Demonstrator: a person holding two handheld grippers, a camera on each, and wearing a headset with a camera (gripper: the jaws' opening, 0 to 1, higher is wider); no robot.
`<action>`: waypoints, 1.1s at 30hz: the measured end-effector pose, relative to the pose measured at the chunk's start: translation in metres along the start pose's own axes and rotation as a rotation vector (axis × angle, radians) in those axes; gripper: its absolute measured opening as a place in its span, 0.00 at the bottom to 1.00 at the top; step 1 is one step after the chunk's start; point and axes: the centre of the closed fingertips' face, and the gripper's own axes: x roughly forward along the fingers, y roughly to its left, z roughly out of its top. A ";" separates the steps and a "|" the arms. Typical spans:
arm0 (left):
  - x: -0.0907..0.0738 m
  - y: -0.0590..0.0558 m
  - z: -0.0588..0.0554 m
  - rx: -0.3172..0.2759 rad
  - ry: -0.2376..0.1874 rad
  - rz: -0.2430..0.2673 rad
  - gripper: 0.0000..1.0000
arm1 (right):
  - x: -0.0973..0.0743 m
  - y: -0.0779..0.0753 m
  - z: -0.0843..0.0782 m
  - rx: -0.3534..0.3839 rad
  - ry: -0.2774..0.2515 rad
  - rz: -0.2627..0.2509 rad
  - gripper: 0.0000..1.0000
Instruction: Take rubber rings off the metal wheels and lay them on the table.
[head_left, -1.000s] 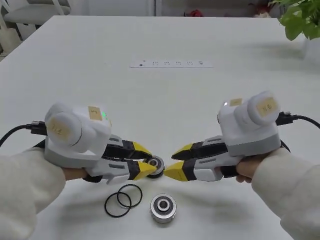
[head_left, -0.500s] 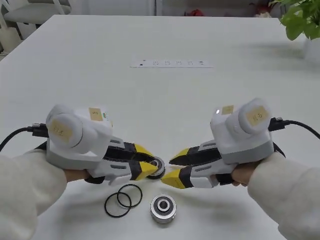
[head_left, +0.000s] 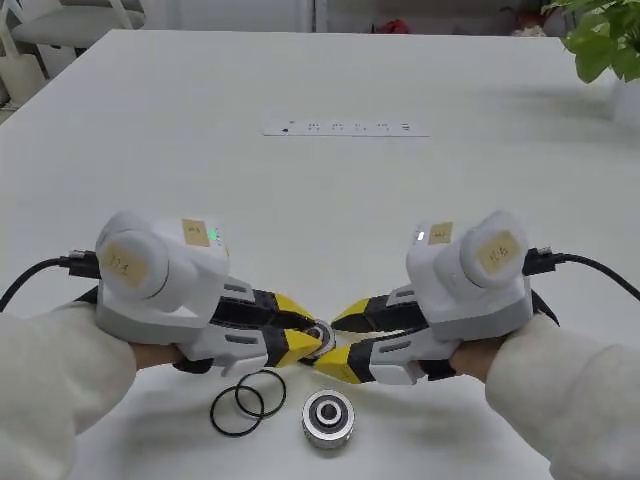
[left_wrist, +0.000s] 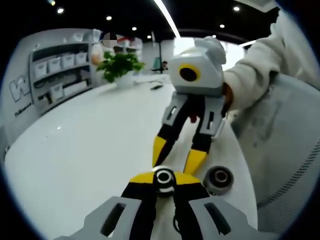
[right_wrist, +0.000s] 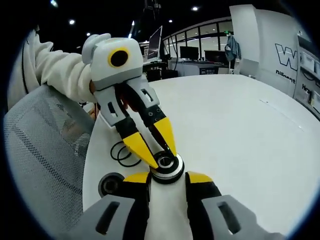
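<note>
My left gripper (head_left: 306, 338) is shut on a small metal wheel (head_left: 321, 336) and holds it just above the white table (head_left: 330, 200). My right gripper (head_left: 332, 342) faces it from the right, open, its yellow tips on either side of that wheel. From the right gripper view the wheel (right_wrist: 167, 167) sits between my right gripper's (right_wrist: 168, 178) jaws, with the left gripper (right_wrist: 156, 146) pinching it from beyond. In the left gripper view the wheel (left_wrist: 164, 177) is clamped at the tips. Two black rubber rings (head_left: 248, 402) lie overlapping on the table.
A second metal wheel (head_left: 328, 416) lies flat on the table near the front edge, right of the rings. A white power strip (head_left: 345, 128) lies across the table's middle. A green plant (head_left: 600, 40) stands at the far right corner.
My right gripper has moved left and down toward the left gripper, so its open tips now flank the held wheel. The left gripper has stayed nearly still.
</note>
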 end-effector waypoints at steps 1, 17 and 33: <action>0.000 0.000 0.000 0.000 -0.001 0.000 0.13 | 0.000 0.002 0.000 0.001 -0.001 0.009 0.22; 0.001 0.001 0.000 -0.001 -0.002 0.007 0.13 | -0.005 0.001 -0.005 -0.048 0.028 0.011 0.08; 0.000 -0.001 -0.001 0.012 -0.003 0.003 0.13 | -0.007 -0.006 -0.005 -0.040 0.045 -0.015 0.00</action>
